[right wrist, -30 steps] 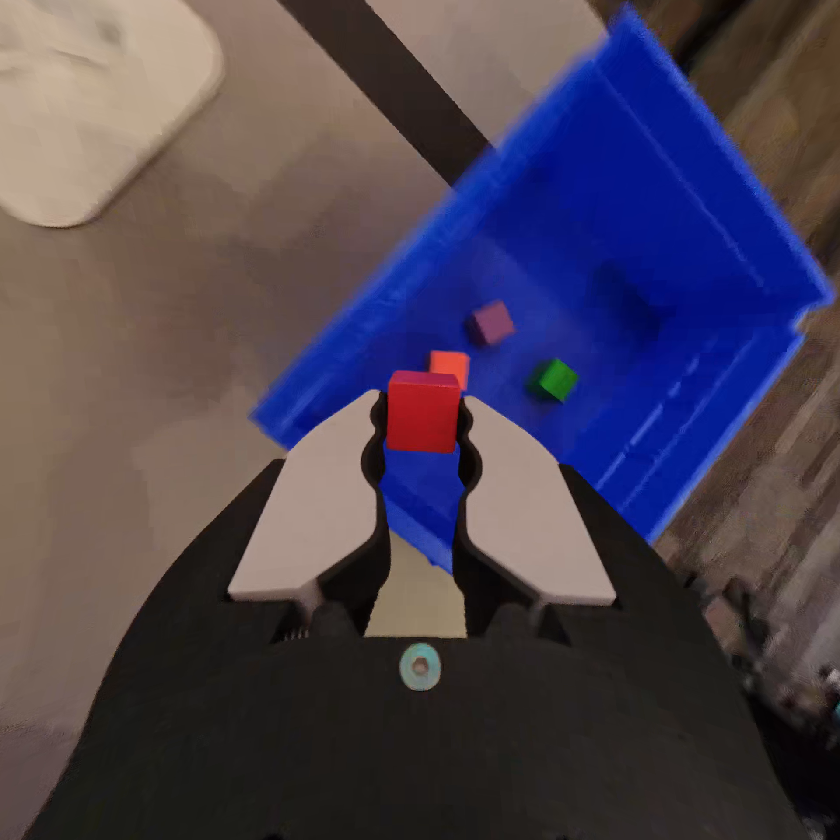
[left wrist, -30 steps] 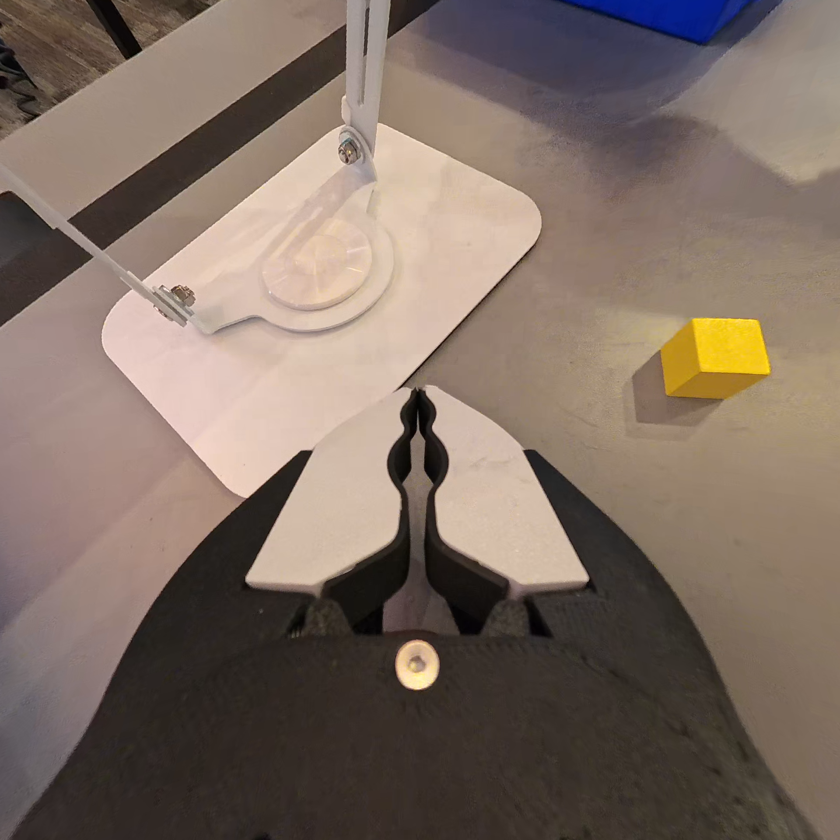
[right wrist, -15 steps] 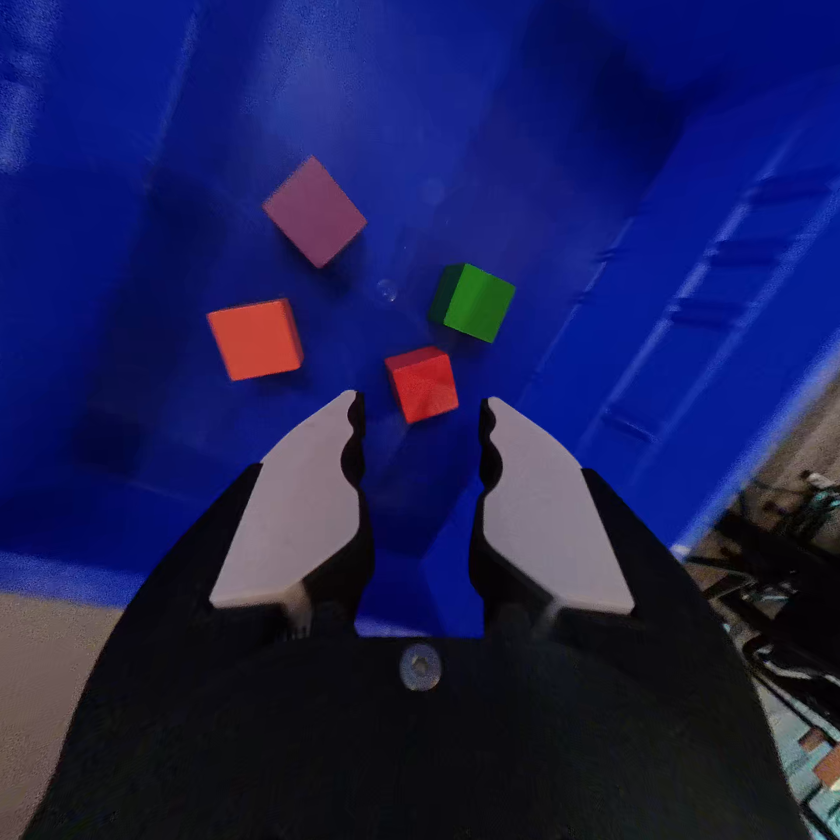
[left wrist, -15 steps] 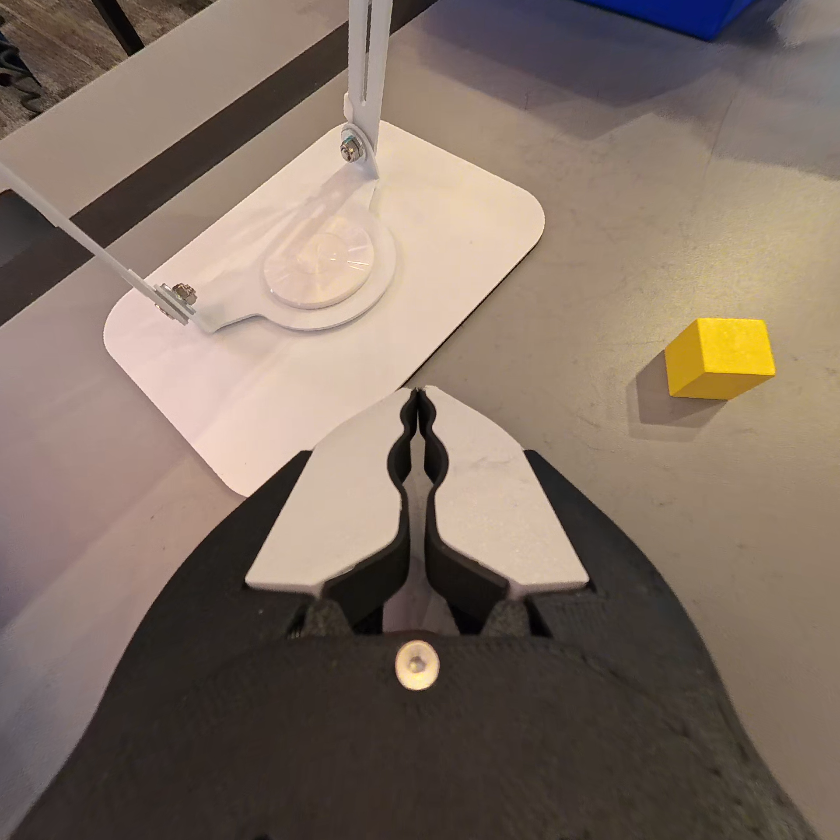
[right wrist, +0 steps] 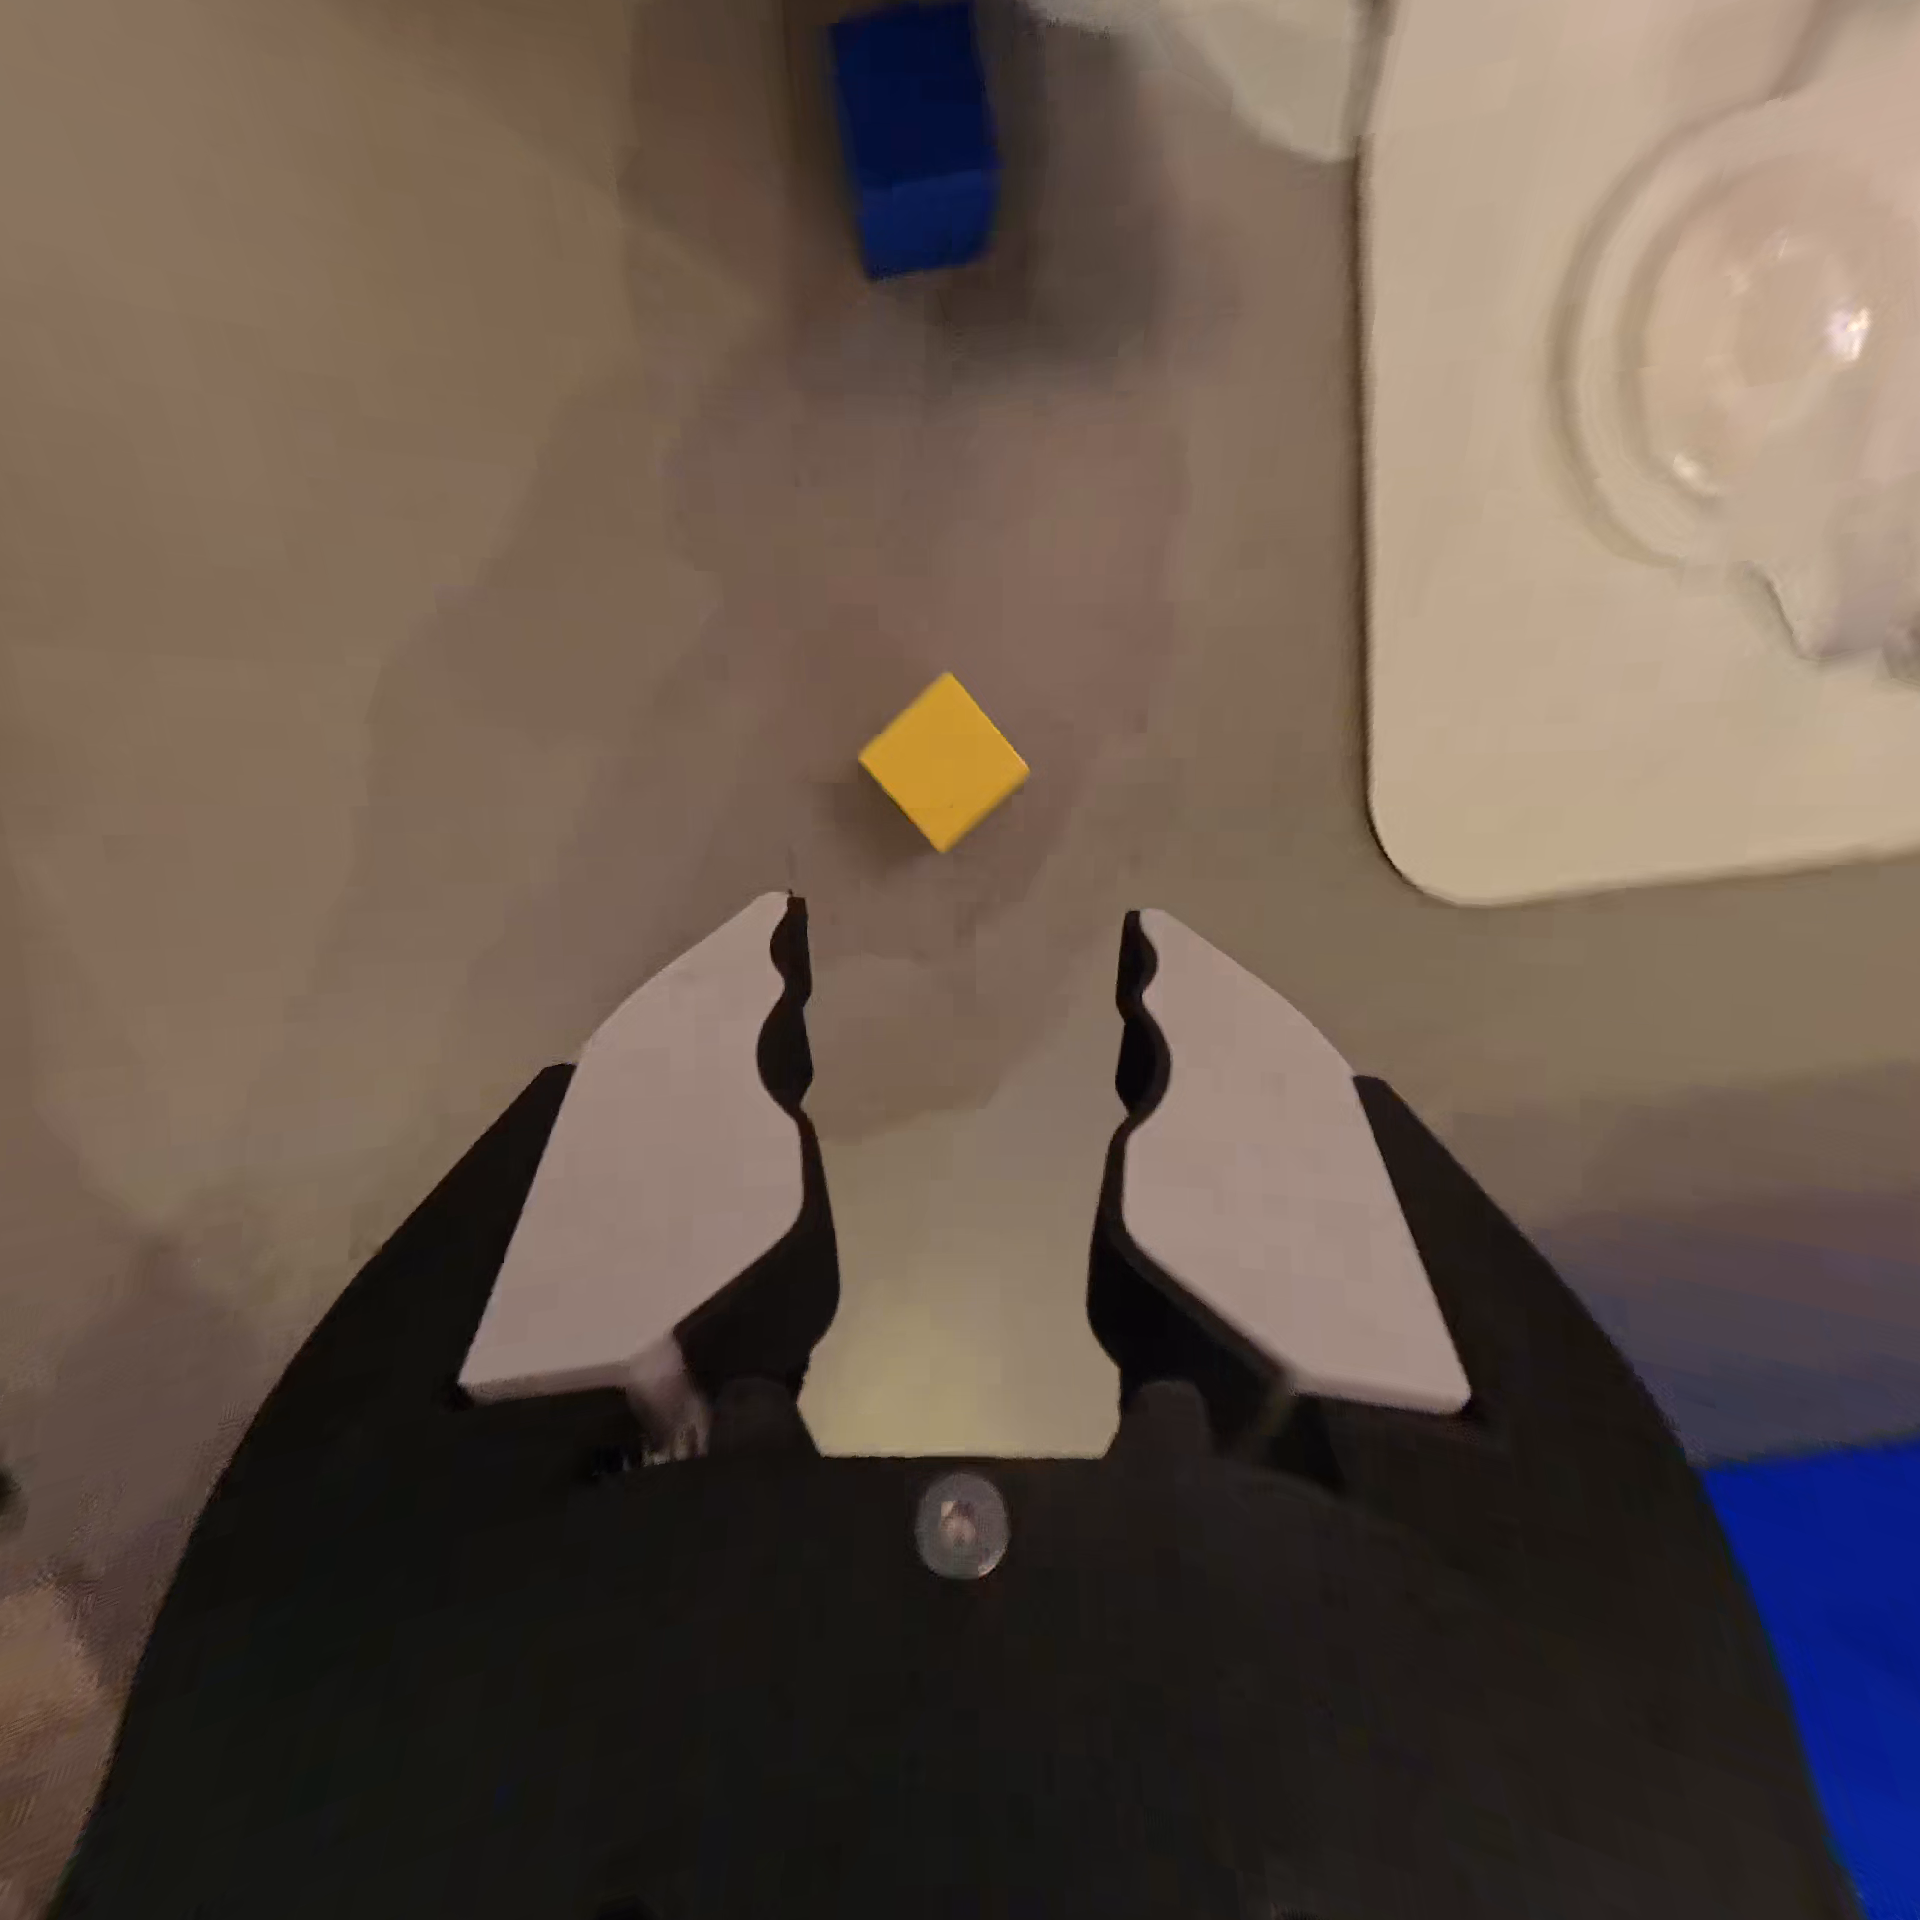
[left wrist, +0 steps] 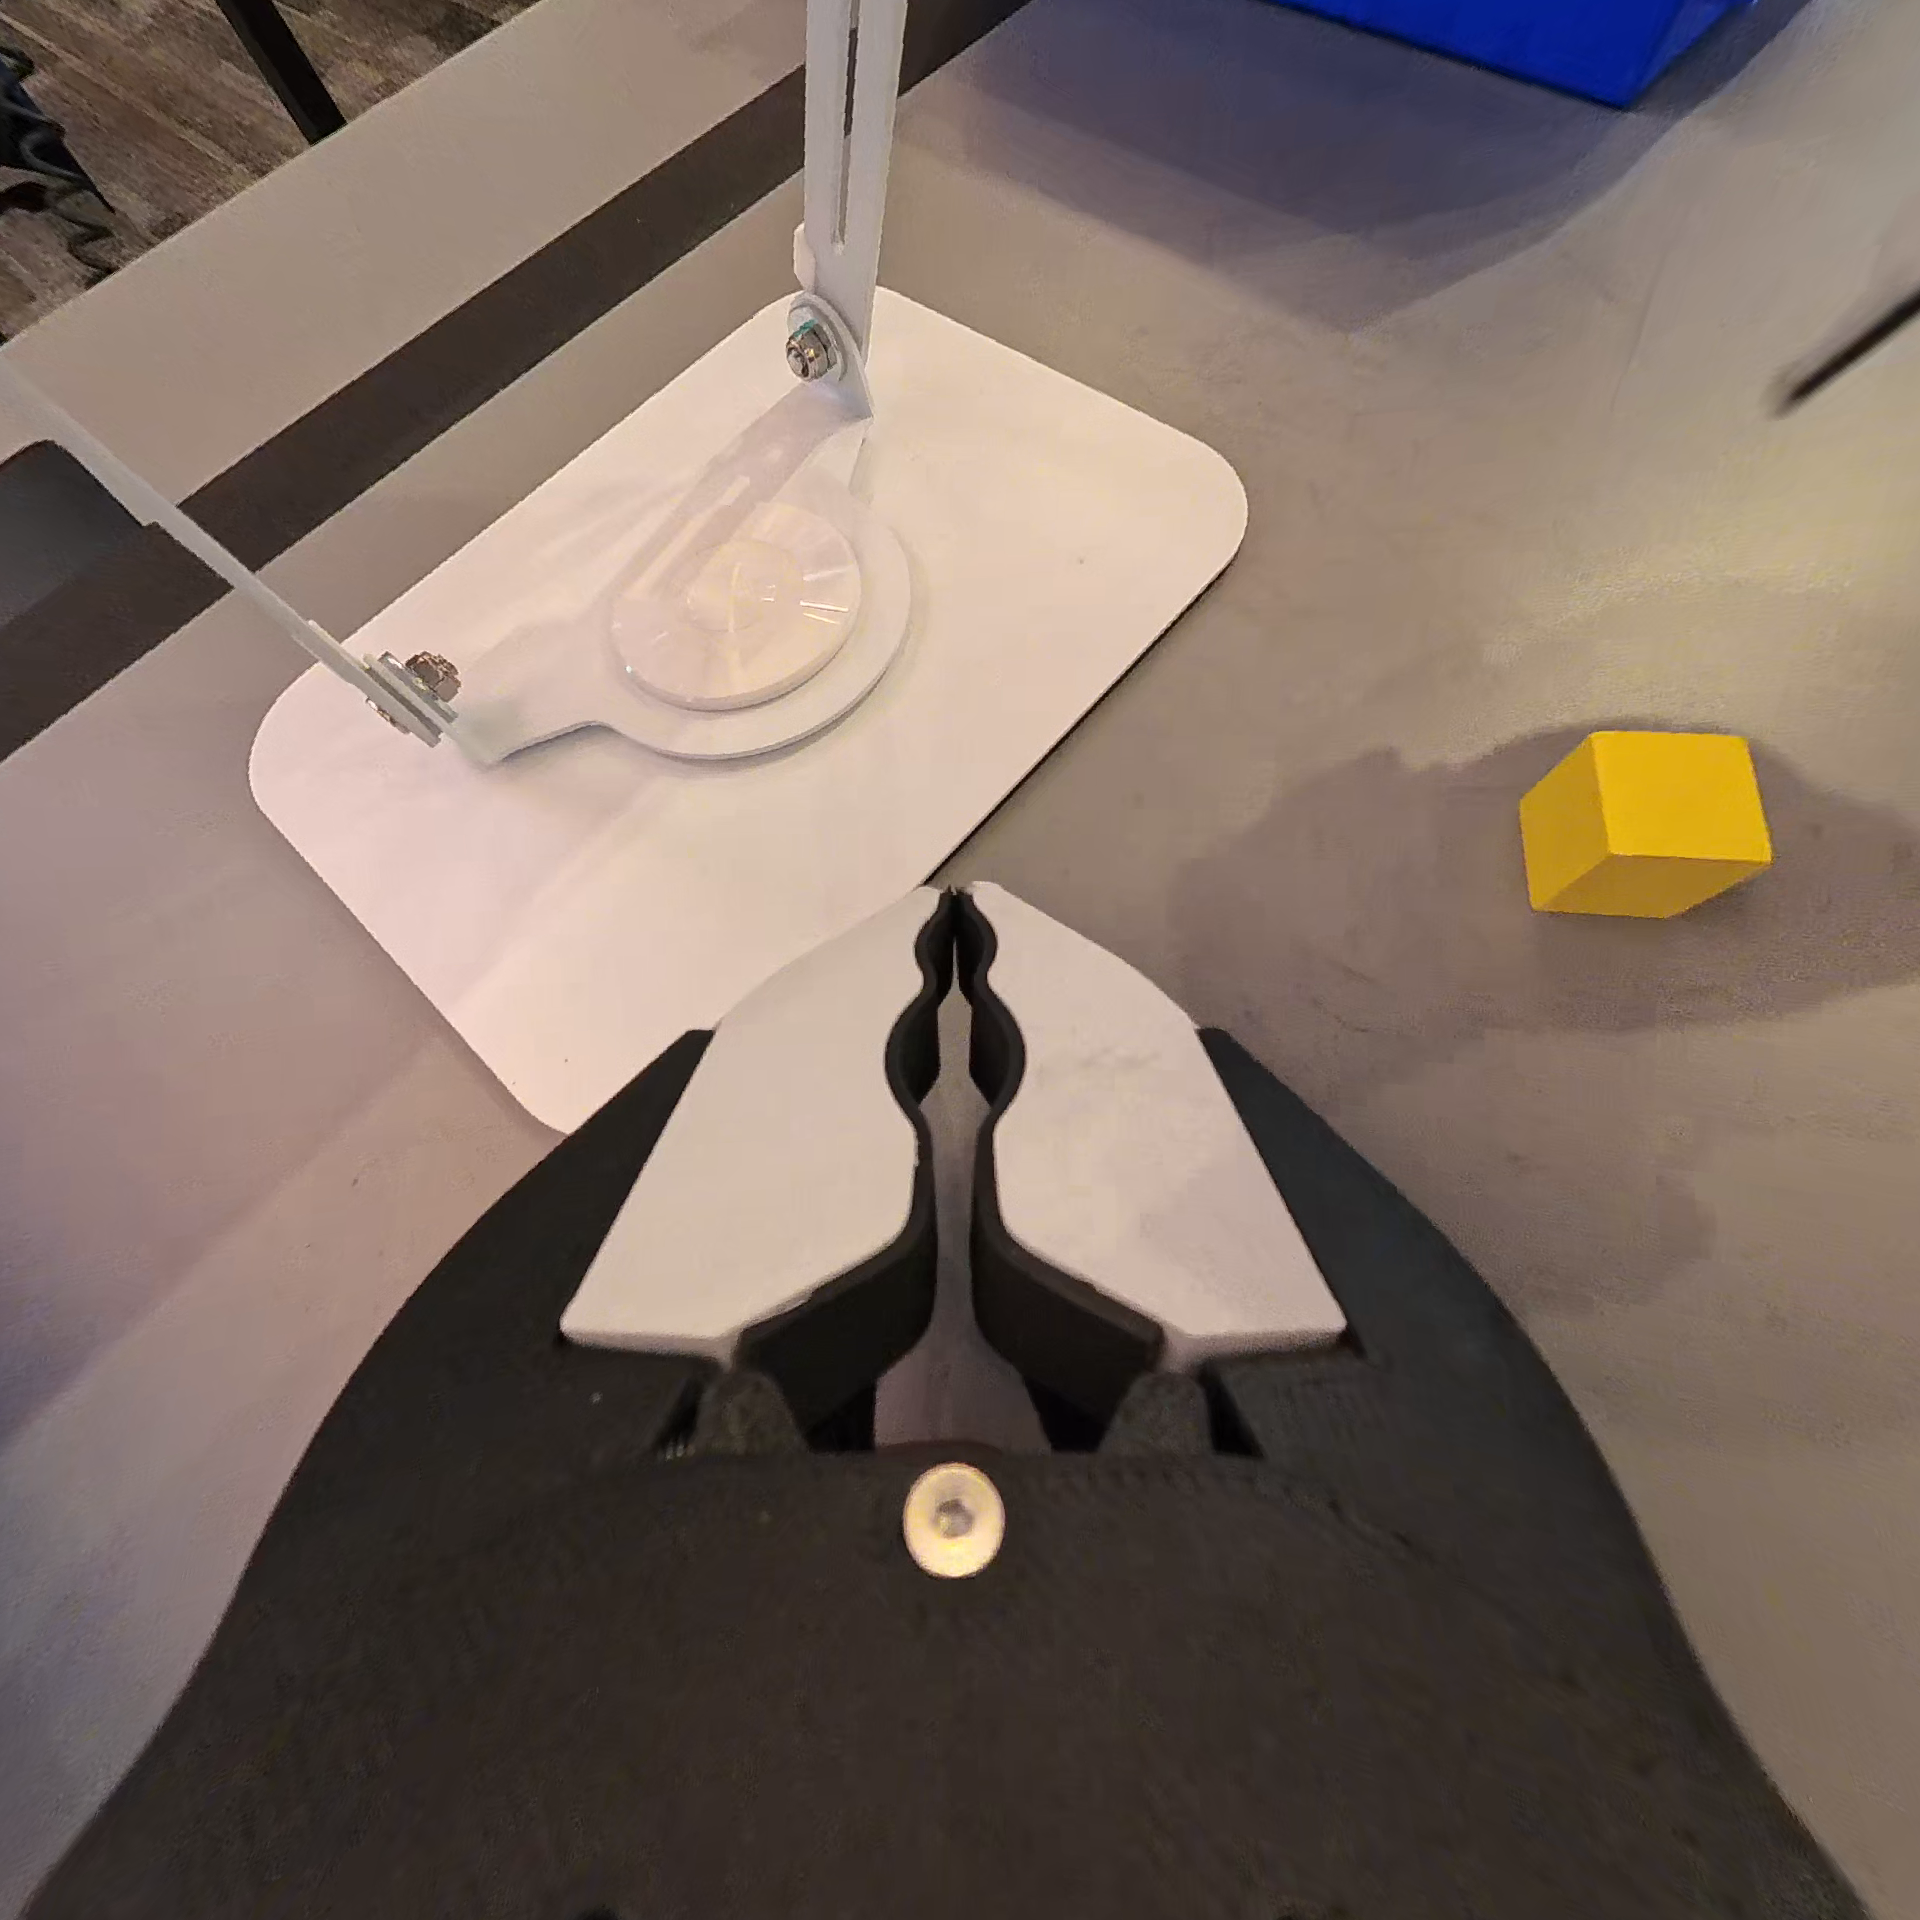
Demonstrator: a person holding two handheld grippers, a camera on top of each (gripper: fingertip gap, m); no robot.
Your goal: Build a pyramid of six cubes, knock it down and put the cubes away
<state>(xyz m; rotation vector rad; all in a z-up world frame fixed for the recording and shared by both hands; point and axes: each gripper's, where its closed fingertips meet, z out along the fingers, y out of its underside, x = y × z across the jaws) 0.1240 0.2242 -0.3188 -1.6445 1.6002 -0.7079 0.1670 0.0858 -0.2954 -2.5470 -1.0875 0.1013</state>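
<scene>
A yellow cube (left wrist: 1644, 826) lies on the grey table (left wrist: 1455, 1039), to the right of my left gripper (left wrist: 954, 896), which is shut with nothing between its pads. In the right wrist view the same yellow cube (right wrist: 943, 762) lies a little beyond my right gripper (right wrist: 961, 906), which is open and empty above the table. A blue cube (right wrist: 920, 145) lies farther off, at the top of that view. A corner of the blue bin (left wrist: 1496, 42) shows at the top of the left wrist view.
A white stand base plate (left wrist: 727, 665) with upright white arms (left wrist: 847, 156) lies left of the yellow cube; it also shows at the right of the right wrist view (right wrist: 1621, 520). A blue patch of the bin (right wrist: 1829, 1662) shows at lower right. A dark stripe (left wrist: 416, 343) crosses the table. The gap from one gripper's tips to the other's is roughly 15 cm. To the dark stripe (left wrist: 416, 343): left tips about 30 cm, right tips about 35 cm.
My right gripper opened over the bin and let go of the red cube, which dropped among the cubes there. It then swung back over the table toward the yellow cube. The left gripper stayed shut and barely moved.
</scene>
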